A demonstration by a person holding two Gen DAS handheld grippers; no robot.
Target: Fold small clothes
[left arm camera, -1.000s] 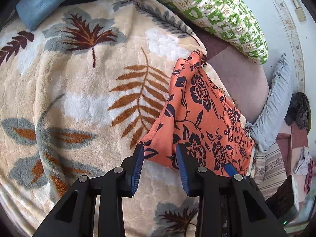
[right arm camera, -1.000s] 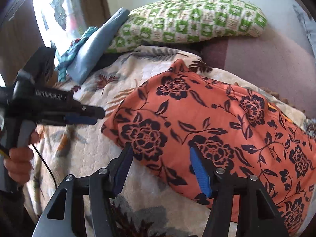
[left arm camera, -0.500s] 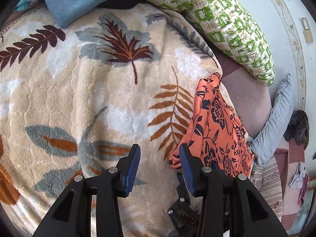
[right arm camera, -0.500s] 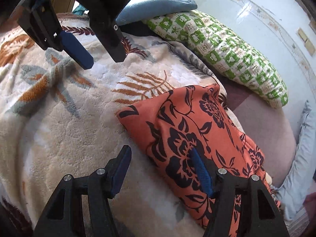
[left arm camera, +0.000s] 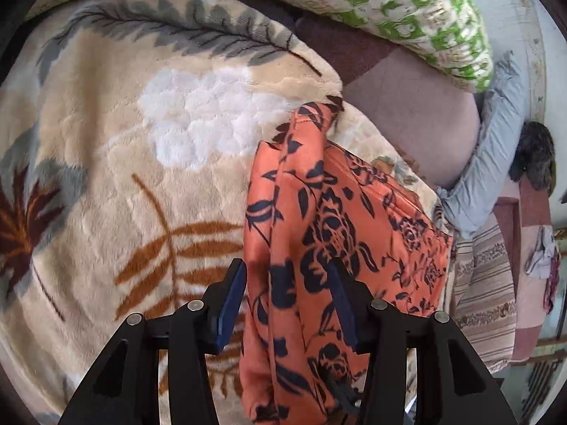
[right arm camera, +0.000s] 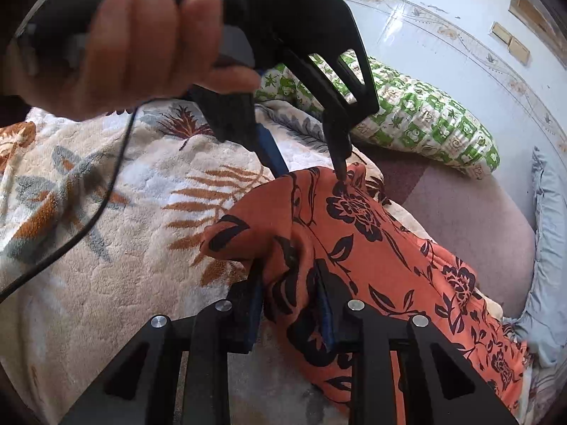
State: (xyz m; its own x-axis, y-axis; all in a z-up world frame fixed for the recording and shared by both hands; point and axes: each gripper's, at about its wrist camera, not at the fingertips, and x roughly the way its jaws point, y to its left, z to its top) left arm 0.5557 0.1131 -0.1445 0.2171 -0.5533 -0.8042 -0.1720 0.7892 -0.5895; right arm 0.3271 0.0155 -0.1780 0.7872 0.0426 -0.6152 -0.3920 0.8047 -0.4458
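Change from half a second ago: my right claw [right arm camera: 288, 304] was spread wide over the orange floral-print fabric garment [right arm camera: 372, 258]; it has now narrowed and pinches a bunched fold of that garment between its blue pads [right arm camera: 324, 315]. My left claw [left arm camera: 287, 297] has moved from beside the garment's edge to over it.

Left claw: spread apart, fabric lying between its fingers; whether the pads press the cloth cannot be determined. In the right wrist view its tips [right arm camera: 340, 163] touch the garment's far corner.

The garment lies on the cream leaf-patterned plush blanket [left arm camera: 124, 184], extending ahead and right of both claws.
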